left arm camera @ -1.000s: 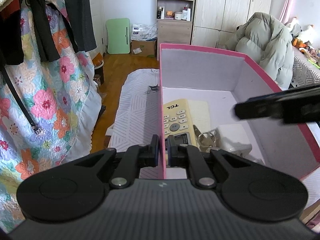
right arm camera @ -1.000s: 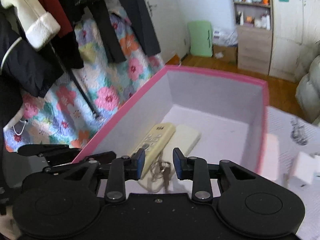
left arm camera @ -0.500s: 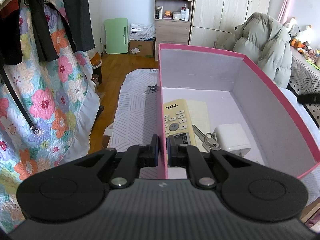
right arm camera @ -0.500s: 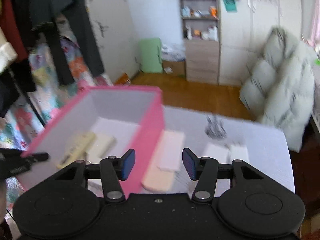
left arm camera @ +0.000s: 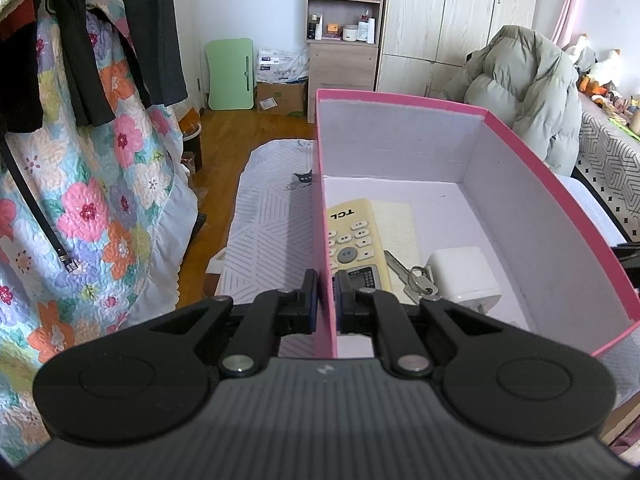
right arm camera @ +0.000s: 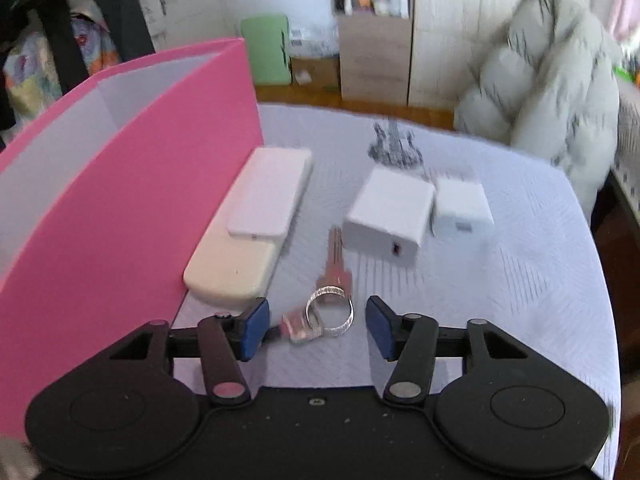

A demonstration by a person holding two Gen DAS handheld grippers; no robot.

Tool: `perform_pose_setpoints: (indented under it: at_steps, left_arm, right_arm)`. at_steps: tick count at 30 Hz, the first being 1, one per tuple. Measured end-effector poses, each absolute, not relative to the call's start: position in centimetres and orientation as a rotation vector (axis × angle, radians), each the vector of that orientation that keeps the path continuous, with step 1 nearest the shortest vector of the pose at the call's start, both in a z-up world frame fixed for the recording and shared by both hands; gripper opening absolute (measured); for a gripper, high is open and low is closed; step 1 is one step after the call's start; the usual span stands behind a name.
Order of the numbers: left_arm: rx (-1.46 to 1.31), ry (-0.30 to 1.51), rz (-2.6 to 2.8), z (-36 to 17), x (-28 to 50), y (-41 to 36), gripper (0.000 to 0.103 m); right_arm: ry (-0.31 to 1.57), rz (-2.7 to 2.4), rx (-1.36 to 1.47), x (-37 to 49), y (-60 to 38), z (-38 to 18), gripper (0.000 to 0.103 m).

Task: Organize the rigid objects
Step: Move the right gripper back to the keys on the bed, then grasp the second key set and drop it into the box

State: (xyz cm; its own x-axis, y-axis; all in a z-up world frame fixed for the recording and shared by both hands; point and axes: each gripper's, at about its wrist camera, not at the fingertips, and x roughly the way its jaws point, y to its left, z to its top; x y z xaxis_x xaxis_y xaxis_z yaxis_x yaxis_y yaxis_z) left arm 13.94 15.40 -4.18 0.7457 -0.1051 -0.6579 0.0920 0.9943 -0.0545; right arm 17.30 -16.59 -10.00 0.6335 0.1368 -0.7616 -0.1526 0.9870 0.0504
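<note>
Silver-ringed metal keys (right arm camera: 328, 300) lie on the white tabletop (right arm camera: 500, 300) between the right gripper's (right arm camera: 316, 330) opening, empty jaws, long axis running away from them, while the left gripper's (left arm camera: 326, 294) jaws clamp the pink cardboard box's (left arm camera: 520, 136) wall.

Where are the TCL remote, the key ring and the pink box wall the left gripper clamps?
TCL remote (left arm camera: 357, 240), left wrist view, keypad face.
Key ring (right arm camera: 330, 312), right wrist view, ring's metal band.
Pink box (left arm camera: 325, 240), left wrist view, clamped side wall.
</note>
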Motion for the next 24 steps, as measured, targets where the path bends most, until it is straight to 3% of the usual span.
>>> perform_pose_setpoints:
  at_steps: [2, 4, 5, 6, 7, 24]
  left_arm:
    - [-0.018, 0.725, -0.106, -4.2, 13.9, 15.4, 0.007]
    - [-0.013, 0.727, -0.101, -4.1, 13.9, 15.2, 0.007]
    - [-0.007, 0.724, -0.098, -4.1, 13.9, 15.1, 0.007]
    - [-0.004, 0.722, -0.097, -4.1, 13.9, 15.1, 0.007]
    - [-0.004, 0.721, -0.098, -4.1, 14.0, 15.1, 0.007]
    - [-0.002, 0.724, -0.092, -4.1, 14.1, 15.1, 0.007]
  right_arm:
    - [0.848, 0.164, -0.036, 17.0, -16.4, -10.1, 0.052]
    - [0.855, 0.173, -0.009, 16.8, -16.7, -9.7, 0.027]
    - [0.855, 0.158, -0.004, 16.7, -16.9, -9.6, 0.025]
    - [0.844, 0.157, 0.008, 16.5, -17.1, -9.3, 0.012]
    - [0.828, 0.158, 0.015, 16.2, -17.2, -9.0, 0.008]
    - [0.684, 0.193, 0.054, 13.2, -17.5, -3.0, 0.006]
